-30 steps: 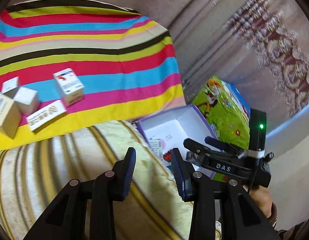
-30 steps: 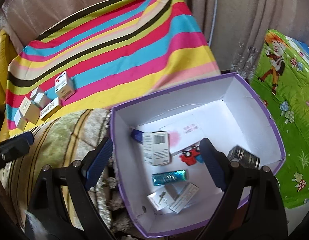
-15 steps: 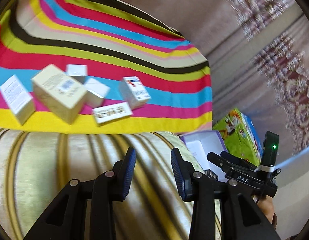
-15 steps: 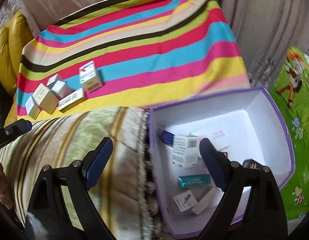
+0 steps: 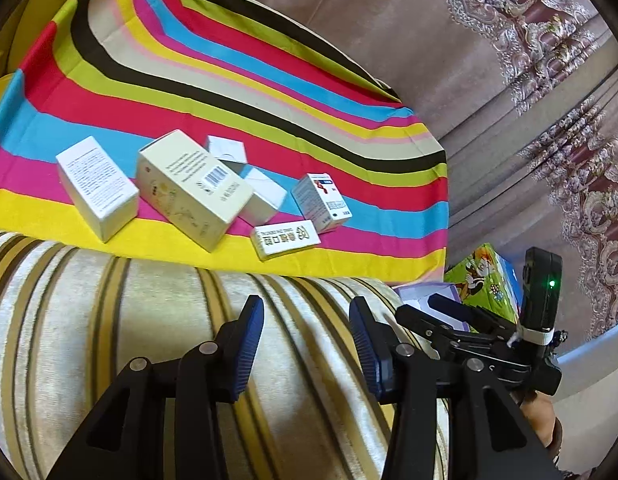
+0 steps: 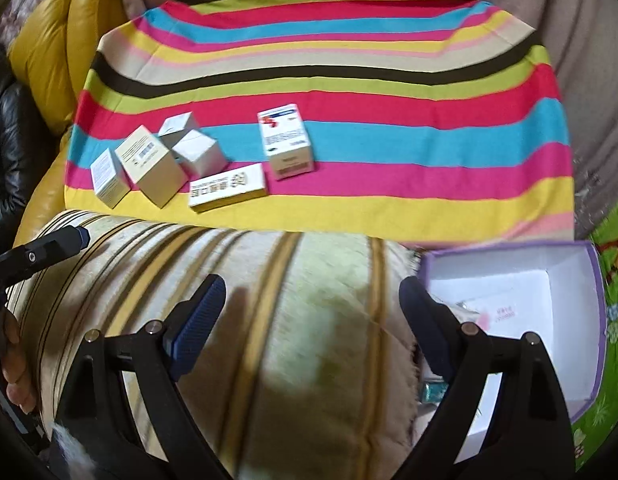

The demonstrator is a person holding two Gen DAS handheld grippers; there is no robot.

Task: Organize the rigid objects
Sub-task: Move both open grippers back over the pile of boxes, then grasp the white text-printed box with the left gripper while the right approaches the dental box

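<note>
1. Striped cloth (image 6: 349, 60) in bright bands covers a soft surface, with a beige, gold-lined cushion (image 6: 277, 340) in front of it and patterned curtains (image 5: 549, 60) behind.
2. Six small cartons sit bunched on the cloth's left part: a white printed box (image 5: 96, 188), a large cream box (image 5: 193, 194) with a barcode touching it, two small white boxes (image 5: 245, 172) behind, a flat box (image 5: 286, 239) with red characters at the front, and a red-marked box (image 6: 285, 142) just to the right, upright and slightly apart.
3. Right of the cushion stands a purple-rimmed storage box (image 6: 589, 320), open — a teal packet (image 6: 433, 390) and paper lie inside.
4. Left gripper (image 5: 307, 344) hovers over the cushion, jaws parted and holding nothing.
5. Right gripper (image 6: 309, 328) hangs over the same cushion — jaws spread wide, empty.
6. Beside the storage box lies a green cartoon mat (image 6: 617, 240).
</note>
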